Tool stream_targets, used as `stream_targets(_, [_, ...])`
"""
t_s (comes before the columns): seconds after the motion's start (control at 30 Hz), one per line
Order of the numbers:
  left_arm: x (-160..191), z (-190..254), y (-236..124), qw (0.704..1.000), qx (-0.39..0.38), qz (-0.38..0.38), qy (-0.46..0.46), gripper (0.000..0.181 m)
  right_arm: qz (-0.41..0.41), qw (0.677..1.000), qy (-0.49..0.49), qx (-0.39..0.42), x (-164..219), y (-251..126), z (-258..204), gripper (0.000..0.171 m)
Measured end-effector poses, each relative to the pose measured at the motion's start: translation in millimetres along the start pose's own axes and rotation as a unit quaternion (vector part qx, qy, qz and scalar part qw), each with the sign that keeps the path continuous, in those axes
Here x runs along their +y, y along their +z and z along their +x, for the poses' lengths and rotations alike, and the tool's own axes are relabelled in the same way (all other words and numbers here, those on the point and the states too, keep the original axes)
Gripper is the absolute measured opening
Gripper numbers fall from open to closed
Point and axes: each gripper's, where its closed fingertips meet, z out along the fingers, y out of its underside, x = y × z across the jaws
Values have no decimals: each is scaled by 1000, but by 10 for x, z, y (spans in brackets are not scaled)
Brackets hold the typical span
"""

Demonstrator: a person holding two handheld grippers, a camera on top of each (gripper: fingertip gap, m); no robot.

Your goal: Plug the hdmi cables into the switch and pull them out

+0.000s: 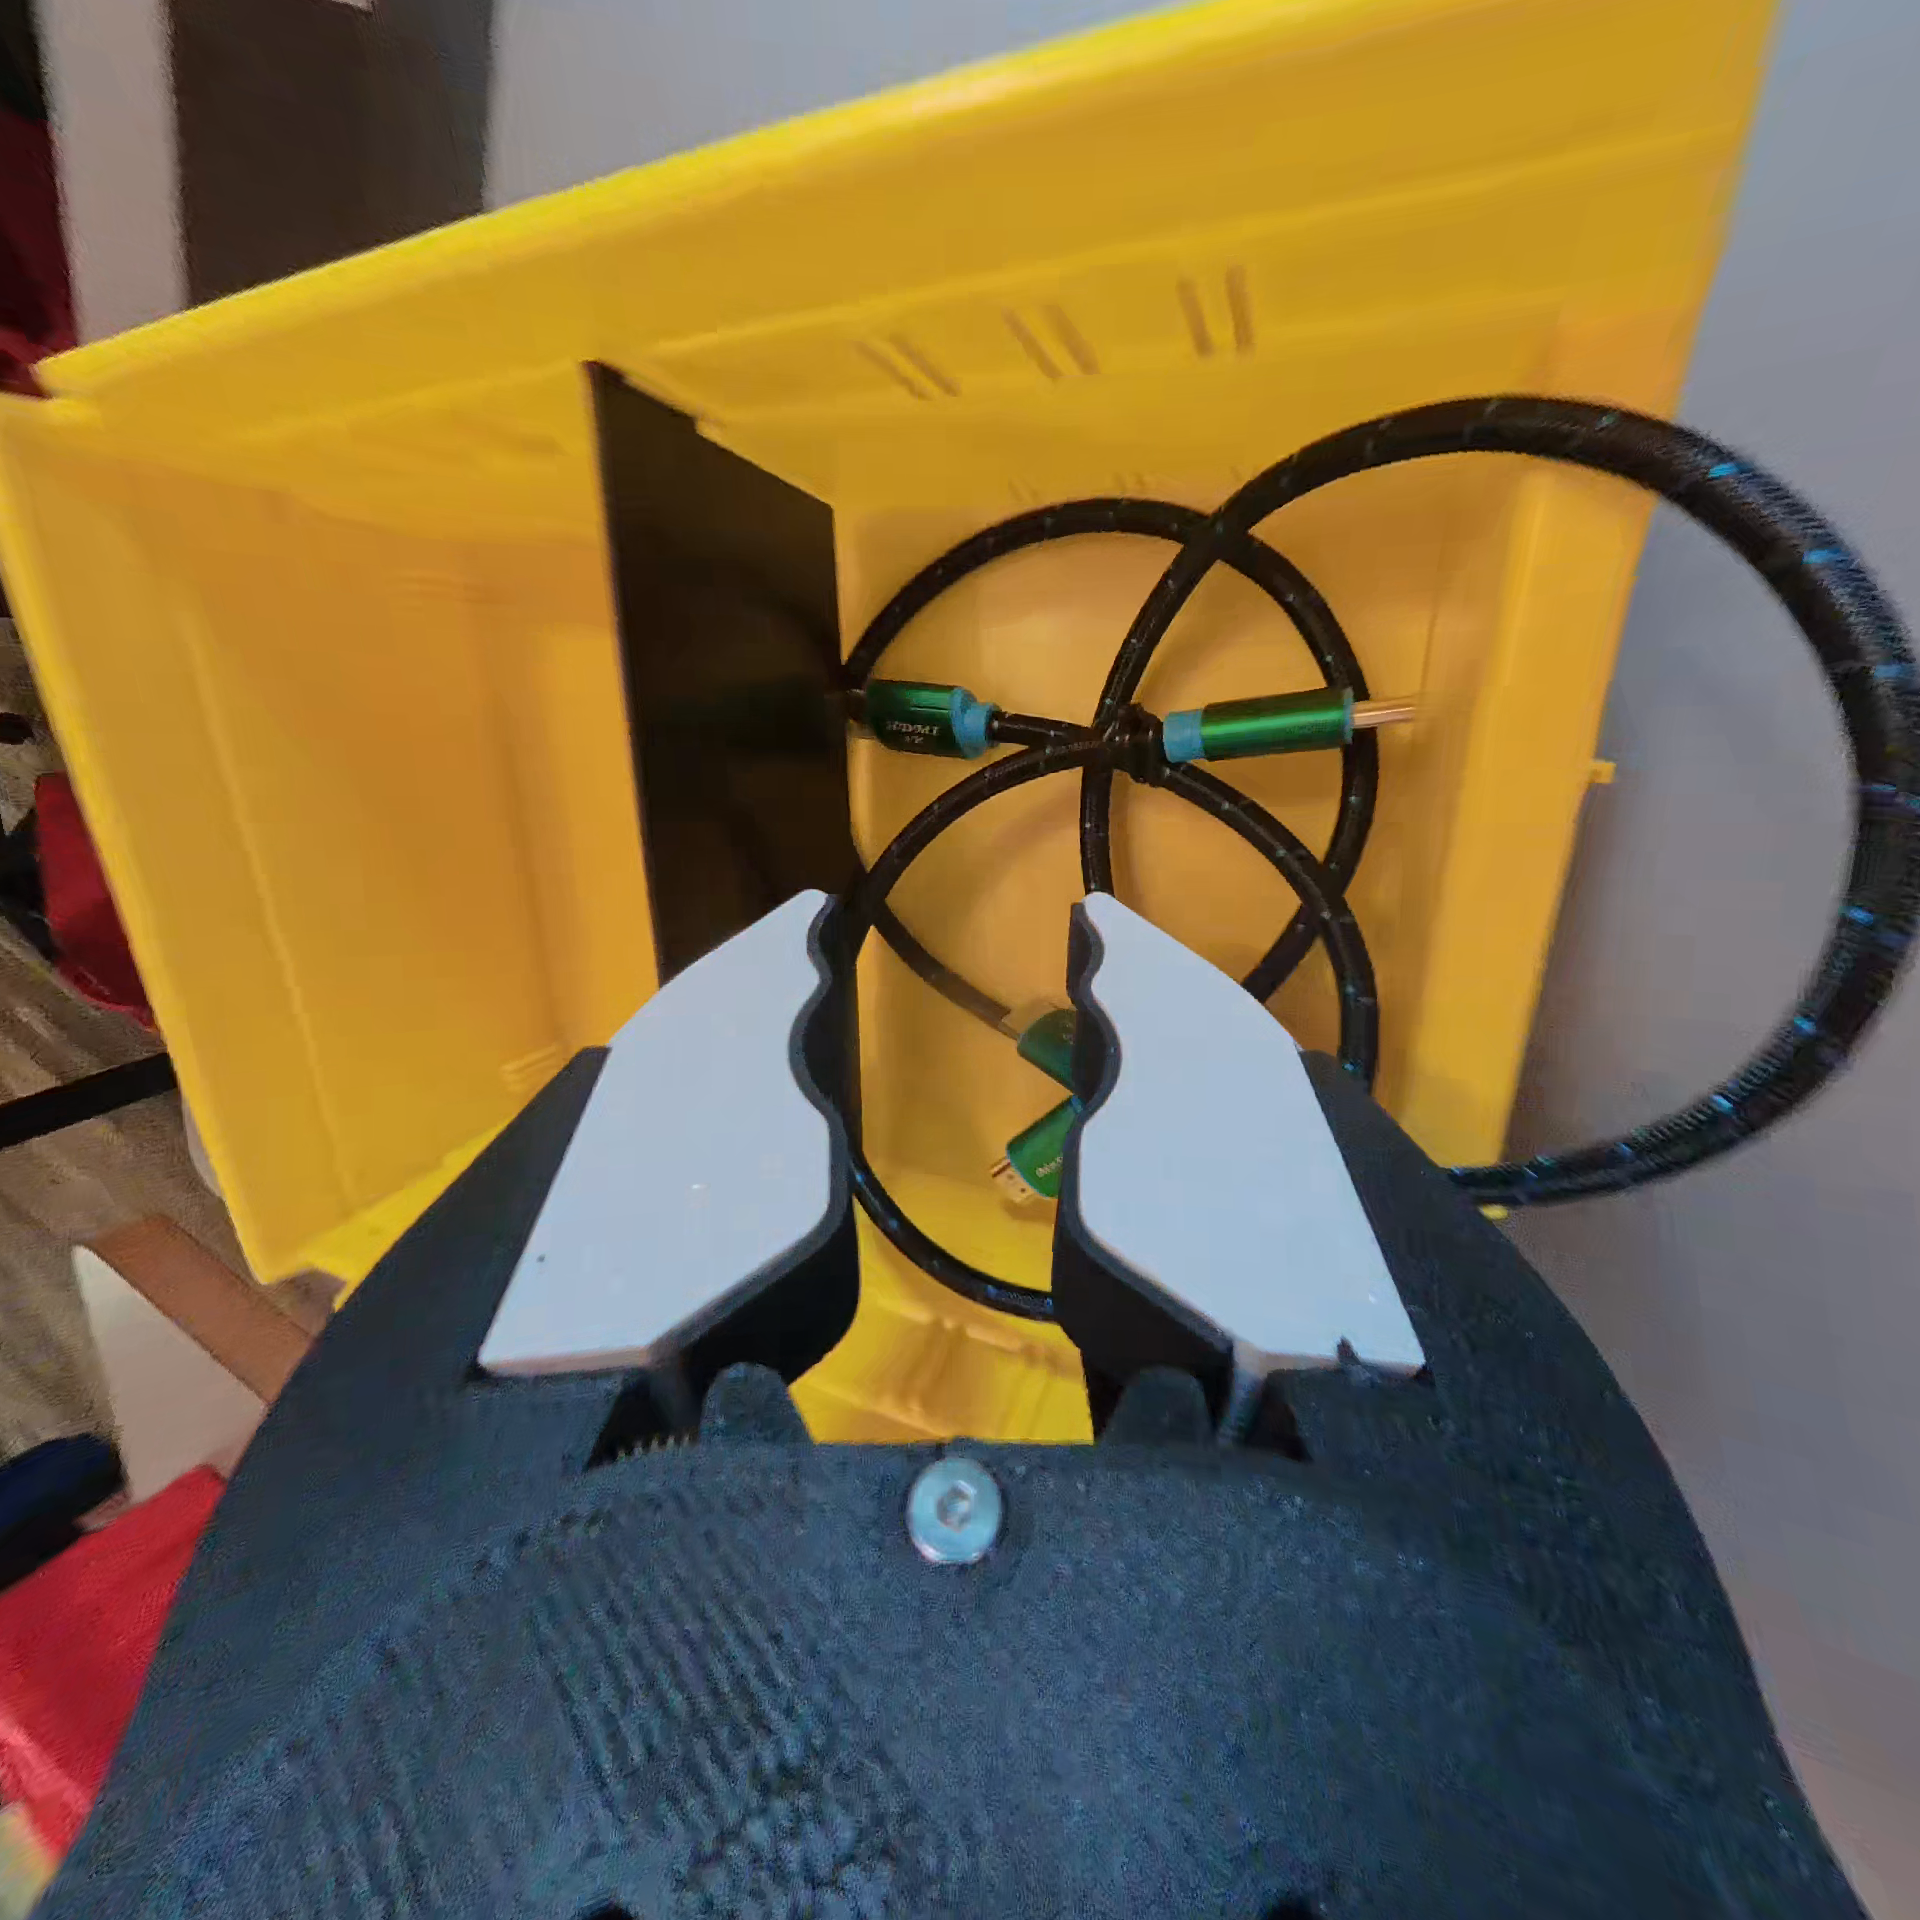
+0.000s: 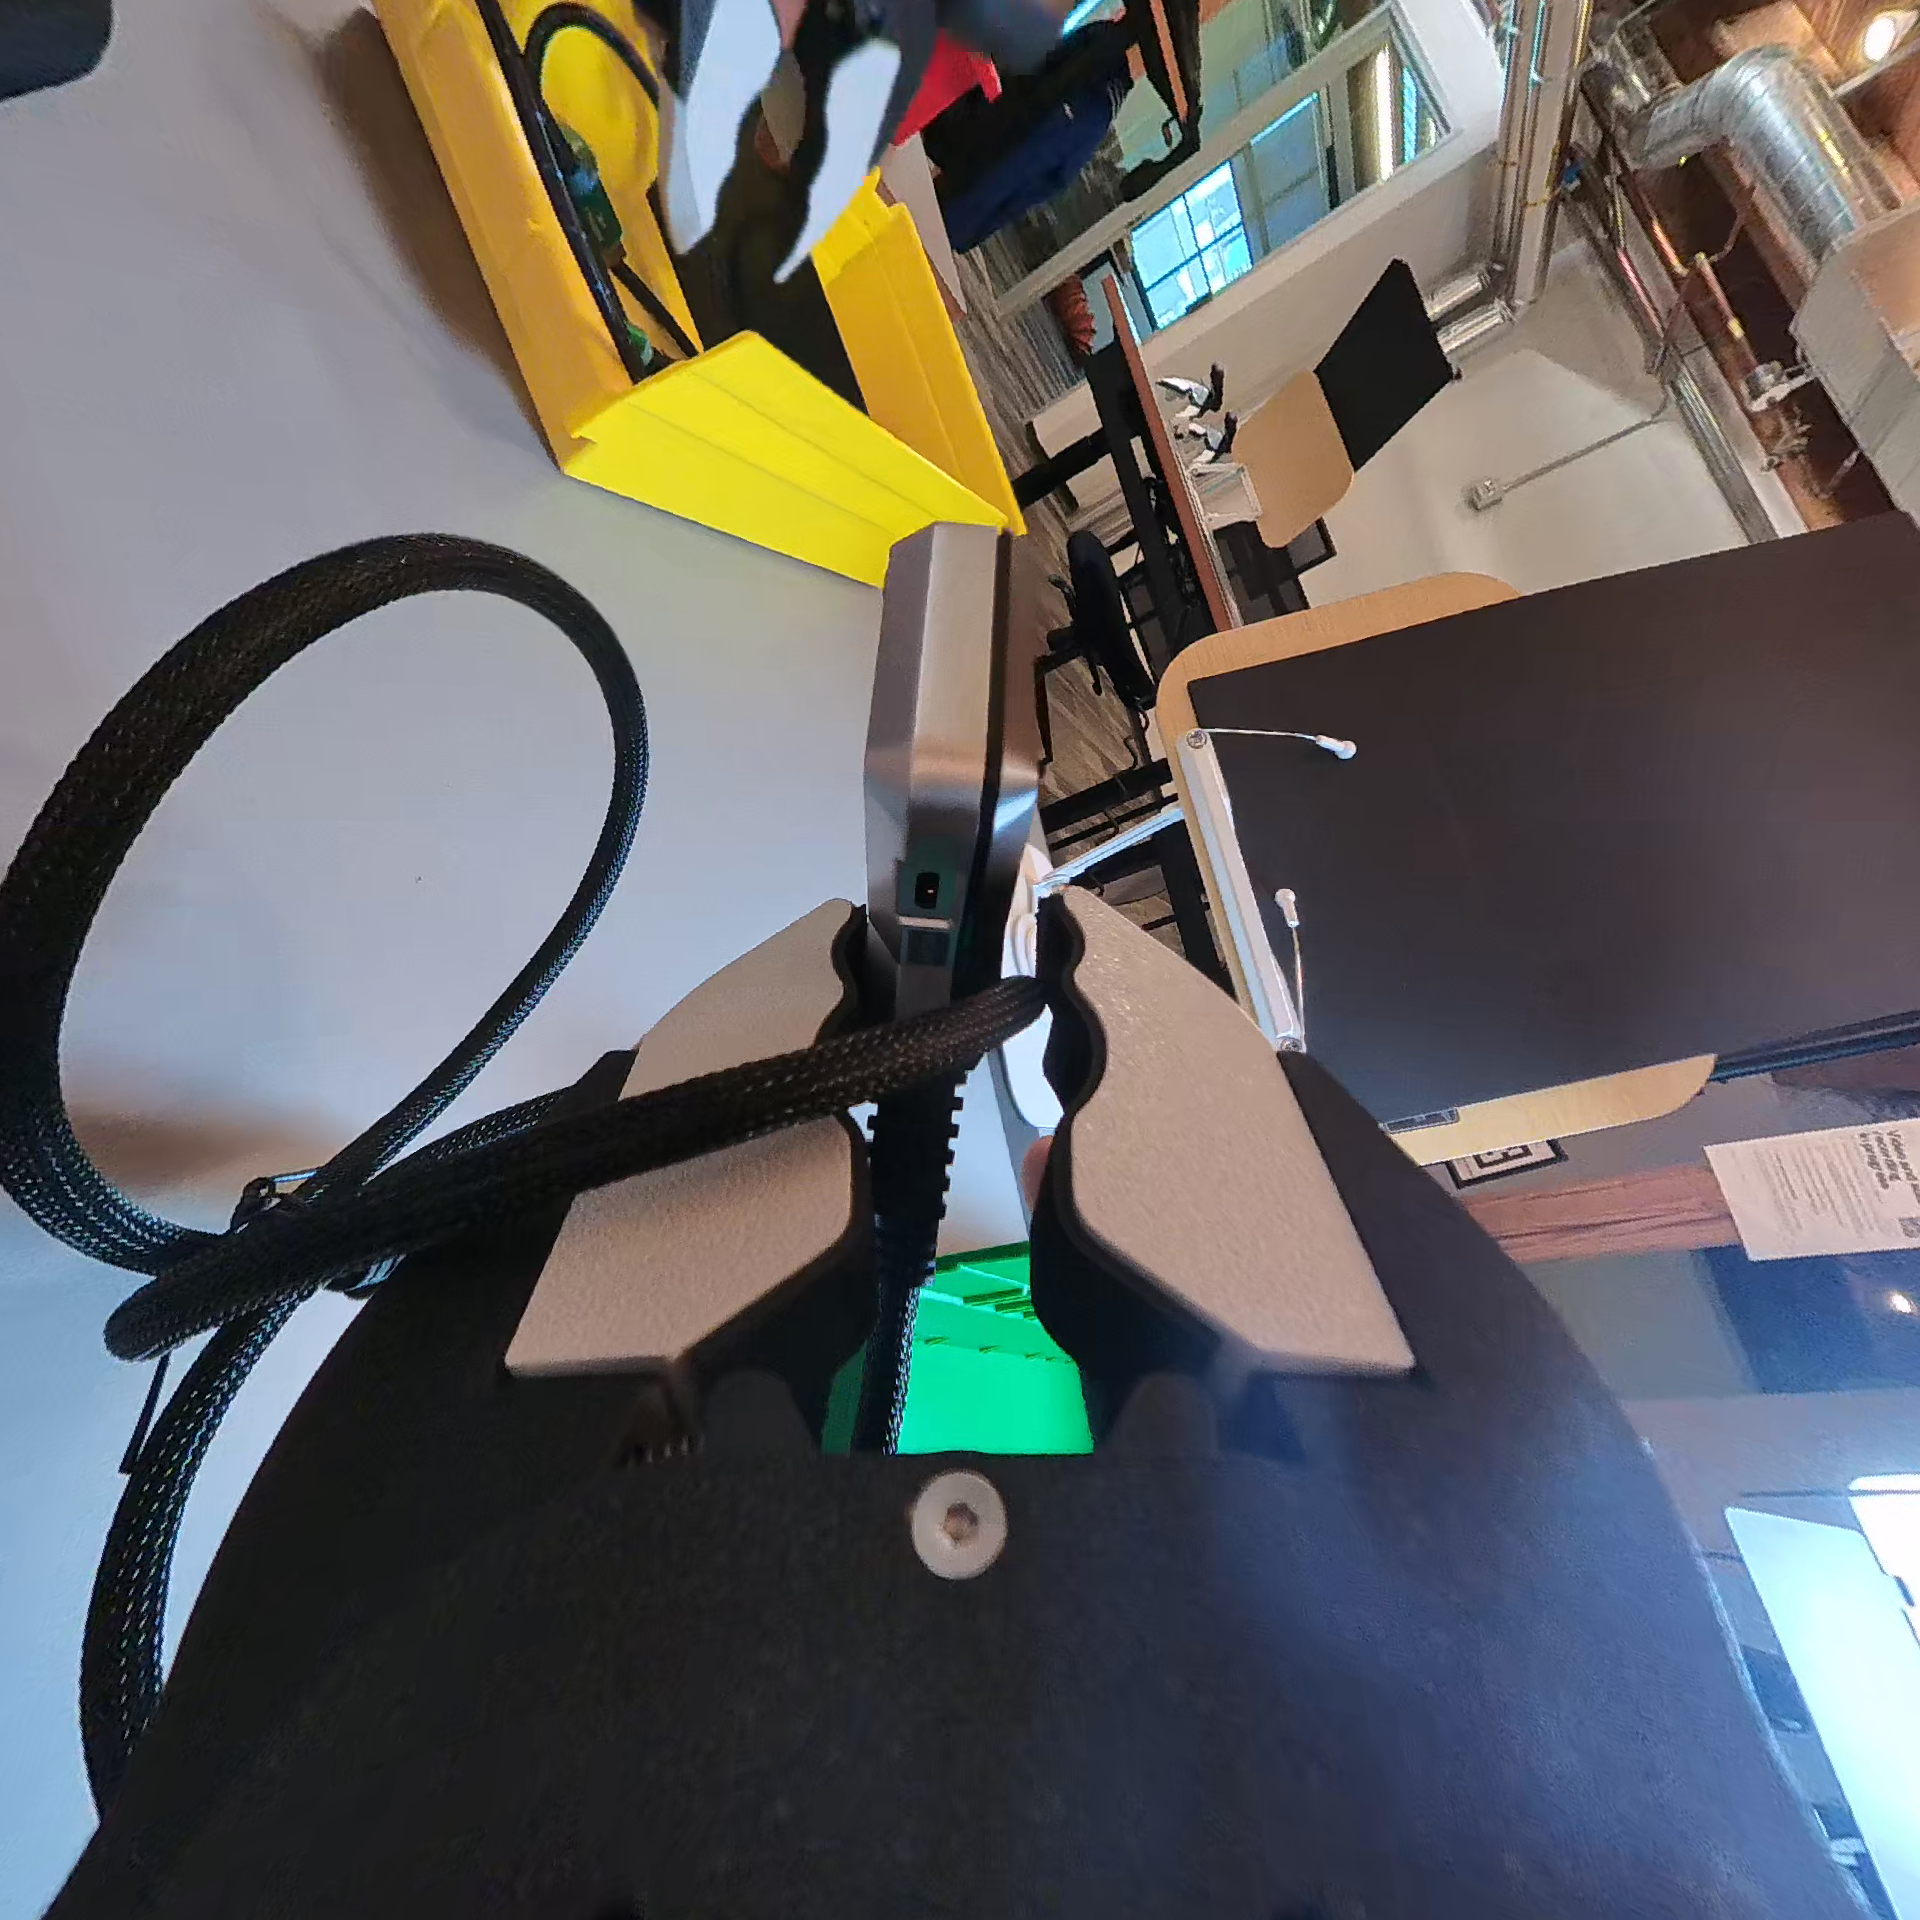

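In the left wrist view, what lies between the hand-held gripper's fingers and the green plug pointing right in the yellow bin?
Loops of braided black cable cross that stretch between the left hand-held gripper and the plug, over the yellow bin floor. Left wrist view shows it.

A white table (image 2: 343, 831) carries a yellow bin (image 2: 769, 457) and a looped black braided cable (image 2: 343, 665).

glossy yellow plastic bin (image 1: 416, 727), braided black cables (image 1: 1766, 727), brushed metal switch (image 2: 930, 727)
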Motion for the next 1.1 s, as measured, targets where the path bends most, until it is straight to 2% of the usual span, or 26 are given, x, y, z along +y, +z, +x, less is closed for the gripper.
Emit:
stream_targets(0.13, [-41, 52, 299, 992, 31, -59, 110, 39, 0, 1000, 6, -12, 31, 25, -57, 32])
stream_targets(0.3, [41, 77, 499, 967, 49, -125, 216, 11, -3, 1000, 5, -18, 63, 38, -86, 32])
stream_targets(0.43, [21, 27, 195, 968, 63, -125, 206, 7, -1, 1000, 12, -15, 85, 23, -53, 31])
stream_targets(0.6, [-78, -65, -475, 979, 52, -109, 164, 7, 5, 1000, 22, -5, 64, -12, 24, 31])
stream_targets(0.73, [-444, 86, -947, 985, 36, -48, 163, 6, 7, 1000, 16, 11, 15, -79, 92, 31])
stream_targets(0.87, [-998, 559, -1142, 975, 34, 55, 215, 7, 13, 999, 17, 30, -30, -181, 177, 32])
stream_targets(0.97, [-1355, 1001, -1037, 951, 24, 104, 291, 7, 11, 999, 24, 39, 5, -242, 214, 32])
stream_targets(1.1, [-1699, 1563, -690, 908, 26, 127, 399, 7, -6, 998, 29, 47, 146, -271, 221, 31])
